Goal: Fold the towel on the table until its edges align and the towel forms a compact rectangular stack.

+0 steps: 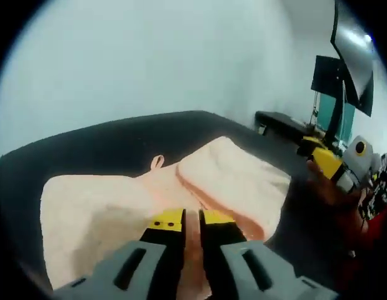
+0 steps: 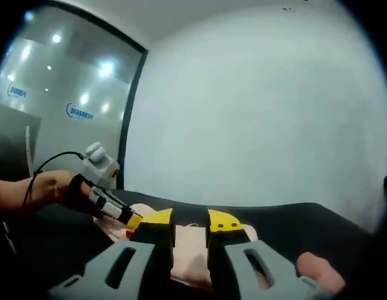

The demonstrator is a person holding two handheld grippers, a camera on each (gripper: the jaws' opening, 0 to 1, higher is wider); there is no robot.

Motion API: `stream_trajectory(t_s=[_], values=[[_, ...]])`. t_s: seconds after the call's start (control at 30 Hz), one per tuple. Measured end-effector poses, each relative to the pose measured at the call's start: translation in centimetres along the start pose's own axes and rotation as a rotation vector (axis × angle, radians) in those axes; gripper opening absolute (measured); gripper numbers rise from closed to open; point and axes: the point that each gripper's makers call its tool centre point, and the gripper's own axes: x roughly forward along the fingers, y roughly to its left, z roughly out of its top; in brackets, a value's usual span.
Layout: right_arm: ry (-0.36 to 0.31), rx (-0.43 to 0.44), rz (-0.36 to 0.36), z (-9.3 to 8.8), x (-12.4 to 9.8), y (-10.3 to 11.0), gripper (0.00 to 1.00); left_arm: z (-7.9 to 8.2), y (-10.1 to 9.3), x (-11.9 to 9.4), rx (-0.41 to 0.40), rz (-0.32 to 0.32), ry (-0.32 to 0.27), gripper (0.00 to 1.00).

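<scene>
Towel (image 1: 118, 206) on black table (image 1: 105, 147), white wall (image 2: 256, 112) behind.

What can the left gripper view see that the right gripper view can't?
Left gripper view: the peach towel spread wide with one part folded over, its small hanging loop, and a dark monitor on a stand far off.

Right gripper view: a glass wall with printed logos reflecting ceiling lights, and a person's arm holding the left hand-held gripper at the towel.

Both: the towel, pinched between each view's own yellow-tipped jaws, the right hand-held gripper included, on the black table before a plain white wall.
</scene>
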Motion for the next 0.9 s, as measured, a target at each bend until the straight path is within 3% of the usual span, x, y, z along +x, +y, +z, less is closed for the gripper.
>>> stream_trajectory(t_s=[0.07, 0.1, 0.13, 0.2, 0.23, 0.3, 0.53, 0.67, 0.7, 0.77, 0.87, 0.9], values=[[0.012, 0.058, -0.026, -0.2, 0.0, -0.7, 0.16, 1.0, 3.0, -1.0, -0.021, 0.079, -0.026, 0.15], [0.039, 0.084, -0.051, -0.8, -0.1, -1.4, 0.16, 0.4, 4.8, -1.3, -0.023, 0.138, 0.007, 0.15], [0.066, 0.097, -0.063, -1.3, -0.1, -1.8, 0.16, -0.3, 6.4, -1.5, 0.029, 0.188, 0.043, 0.12], [0.062, 0.134, -0.063, -1.2, -0.2, -1.9, 0.16, -2.3, 7.5, -1.3, 0.087, 0.225, 0.118, 0.12], [0.051, 0.139, -0.068, -1.0, -0.3, -2.1, 0.16, -3.1, 7.2, -0.8, 0.098, 0.205, 0.138, 0.12], [0.040, 0.134, -0.088, -0.8, -0.4, -2.5, 0.17, -3.7, 5.8, 0.3, 0.094, 0.136, 0.121, 0.13], [0.076, 0.197, -0.121, -1.7, -0.4, -3.4, 0.24, -3.7, 4.4, 0.9, 0.089, 0.130, 0.077, 0.13], [0.100, 0.214, -0.147, -2.2, -0.4, -3.8, 0.26, -3.8, 3.1, 1.1, 0.210, 0.106, 0.101, 0.13], [0.132, 0.252, -0.172, -2.8, -0.6, -4.1, 0.26, -3.3, 2.5, 0.7, 0.238, 0.067, 0.090, 0.16], [0.228, 0.364, -0.213, -4.4, -0.6, -5.1, 0.27, -1.0, 2.6, -1.0, 0.201, 0.051, 0.010, 0.25], [0.362, 0.373, -0.291, -6.5, -0.8, -7.9, 0.27, 4.6, 5.0, -5.0, 0.174, 0.080, -0.201, 0.27], [0.403, 0.379, -0.304, -7.1, -0.7, -8.6, 0.26, 5.7, 5.8, -5.9, 0.185, 0.099, -0.244, 0.27]])
